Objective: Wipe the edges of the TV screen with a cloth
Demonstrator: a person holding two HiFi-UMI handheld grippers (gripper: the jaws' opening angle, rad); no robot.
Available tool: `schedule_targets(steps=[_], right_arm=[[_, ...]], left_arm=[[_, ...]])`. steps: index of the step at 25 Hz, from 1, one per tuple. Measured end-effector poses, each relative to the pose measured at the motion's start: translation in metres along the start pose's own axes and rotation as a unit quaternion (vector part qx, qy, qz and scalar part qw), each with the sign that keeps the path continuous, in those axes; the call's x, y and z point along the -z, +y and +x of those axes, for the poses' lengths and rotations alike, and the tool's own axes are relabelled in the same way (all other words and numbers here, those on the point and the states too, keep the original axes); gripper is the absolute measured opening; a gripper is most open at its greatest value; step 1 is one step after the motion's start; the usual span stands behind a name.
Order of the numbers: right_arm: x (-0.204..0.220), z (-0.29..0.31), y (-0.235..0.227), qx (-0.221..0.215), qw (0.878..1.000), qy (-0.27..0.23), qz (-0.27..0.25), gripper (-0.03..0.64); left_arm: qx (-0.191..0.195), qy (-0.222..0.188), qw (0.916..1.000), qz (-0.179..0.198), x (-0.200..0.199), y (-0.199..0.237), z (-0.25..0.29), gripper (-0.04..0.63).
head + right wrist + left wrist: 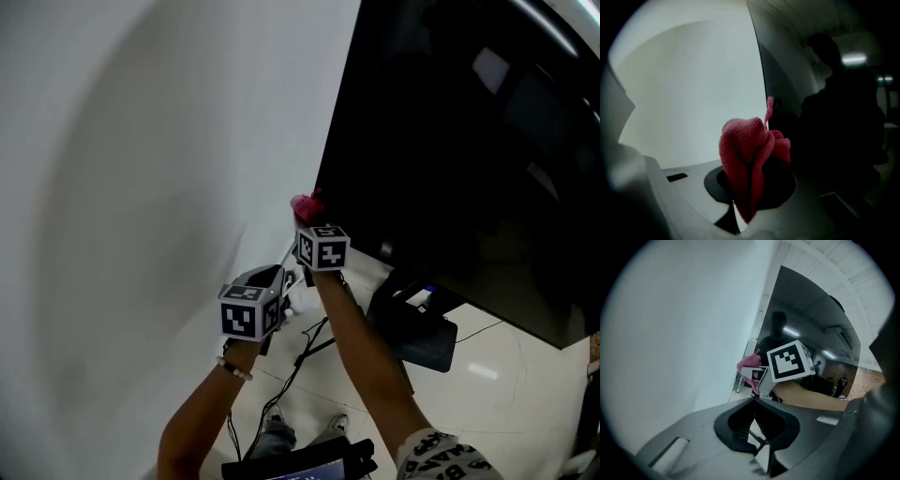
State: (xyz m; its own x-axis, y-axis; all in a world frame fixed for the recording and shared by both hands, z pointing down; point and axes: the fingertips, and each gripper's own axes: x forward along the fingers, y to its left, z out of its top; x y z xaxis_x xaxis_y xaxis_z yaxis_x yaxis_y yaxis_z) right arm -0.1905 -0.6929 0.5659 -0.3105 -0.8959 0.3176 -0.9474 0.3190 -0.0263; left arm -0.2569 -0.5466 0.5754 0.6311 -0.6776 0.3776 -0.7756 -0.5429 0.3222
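A large black TV screen (469, 159) stands next to a white wall. My right gripper (314, 228) is shut on a pink cloth (306, 203), which is pressed against the screen's lower left corner. In the right gripper view the bunched pink cloth (750, 159) sticks out of the right gripper (752, 180) beside the TV's left edge (761, 89). My left gripper (281, 281) hangs lower and to the left, away from the screen. Its jaws are shut with nothing between them, as the left gripper (753, 398) shows in its own view. That view looks at the cloth (748, 364).
The white wall (141, 187) runs close along the TV's left side. Under the screen stand a black stand base (417, 336) and loose cables (305, 354) on the tiled floor. The person's shoes (281, 433) show at the bottom.
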Motion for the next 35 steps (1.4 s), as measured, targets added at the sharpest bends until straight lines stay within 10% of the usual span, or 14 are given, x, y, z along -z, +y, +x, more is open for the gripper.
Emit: schedule_targets(steps=[14,35], right_arm=[[0.092,0.025,-0.01,0.009,0.996,0.047,0.081,0.06],[0.134,-0.108,-0.127,0.076,0.975,0.073,0.197,0.058]], left_arm=[[0.017,0.031,0.9993,-0.012,0.034,-0.016,0.001,0.002],[0.095,0.077,0.9924,0.012,0.051,-0.122,0.056,0.002]])
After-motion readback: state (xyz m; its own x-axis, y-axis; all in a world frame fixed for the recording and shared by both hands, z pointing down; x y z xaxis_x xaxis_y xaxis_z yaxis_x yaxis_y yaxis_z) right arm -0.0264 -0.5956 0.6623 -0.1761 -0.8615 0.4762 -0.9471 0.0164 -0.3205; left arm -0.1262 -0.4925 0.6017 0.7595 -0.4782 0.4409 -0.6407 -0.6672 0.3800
